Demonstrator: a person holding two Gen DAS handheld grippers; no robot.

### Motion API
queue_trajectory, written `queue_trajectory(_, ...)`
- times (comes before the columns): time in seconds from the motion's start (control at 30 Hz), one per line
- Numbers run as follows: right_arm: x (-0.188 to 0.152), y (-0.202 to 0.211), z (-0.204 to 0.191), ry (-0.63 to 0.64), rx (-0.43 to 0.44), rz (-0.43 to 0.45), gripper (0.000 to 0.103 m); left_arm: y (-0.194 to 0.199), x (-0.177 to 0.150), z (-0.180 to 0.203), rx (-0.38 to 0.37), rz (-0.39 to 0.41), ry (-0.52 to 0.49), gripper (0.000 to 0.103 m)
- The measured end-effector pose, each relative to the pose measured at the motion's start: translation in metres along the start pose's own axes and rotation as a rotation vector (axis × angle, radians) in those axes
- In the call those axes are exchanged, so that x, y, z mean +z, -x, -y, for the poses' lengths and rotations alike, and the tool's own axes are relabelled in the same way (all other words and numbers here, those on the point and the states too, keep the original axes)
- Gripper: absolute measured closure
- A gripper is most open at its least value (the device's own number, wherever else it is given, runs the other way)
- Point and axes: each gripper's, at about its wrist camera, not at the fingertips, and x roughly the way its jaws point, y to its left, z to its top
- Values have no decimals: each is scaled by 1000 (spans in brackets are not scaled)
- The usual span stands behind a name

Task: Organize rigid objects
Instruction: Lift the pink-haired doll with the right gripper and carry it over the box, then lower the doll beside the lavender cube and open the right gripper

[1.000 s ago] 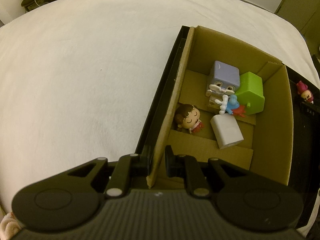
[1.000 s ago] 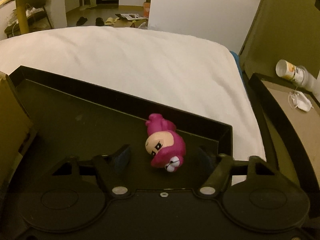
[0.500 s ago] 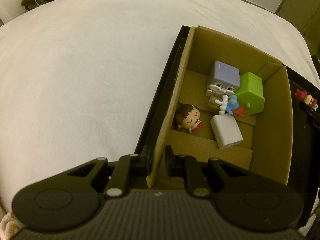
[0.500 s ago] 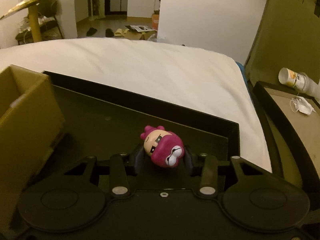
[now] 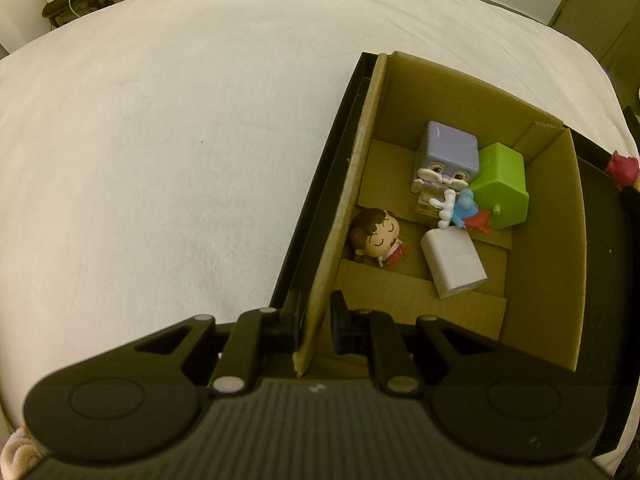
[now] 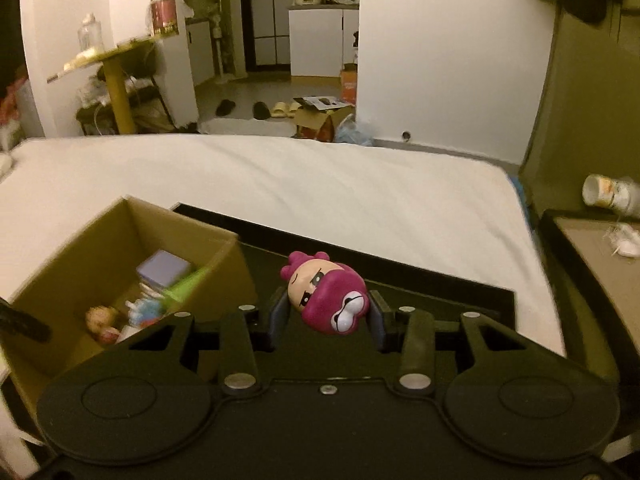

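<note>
The magenta-hooded toy figurine [image 6: 326, 298] is pinched between the fingers of the right gripper [image 6: 326, 316], whose fingers have just been closing onto it, and it hangs above the black tray [image 6: 440, 292], right of the open brown cardboard box [image 6: 68, 272]. Inside the box lie a lilac cube-headed rabbit figure [image 5: 448, 160], a green block [image 5: 500, 188], a white adapter [image 5: 454, 262] and a brown-haired doll [image 5: 374, 236]. The left gripper [image 5: 316, 320] clamps the box's near left wall. Likely only this figurine remains to drop in.
</note>
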Motion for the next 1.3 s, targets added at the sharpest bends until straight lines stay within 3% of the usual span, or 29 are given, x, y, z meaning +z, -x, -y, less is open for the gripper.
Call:
queue_trajectory(0.5, 29, 15, -36, 62, 65, 48, 63, 0, 0, 1, 3, 0, -2, 90)
queue_trajectory(0.77, 44, 14, -66, 112, 150, 43, 62, 0, 2, 0, 2, -4, 5, 90)
queue_trajectory(1.3, 23, -25, -117, 209, 262, -109, 62, -2, 1, -7, -47, -22, 11, 91)
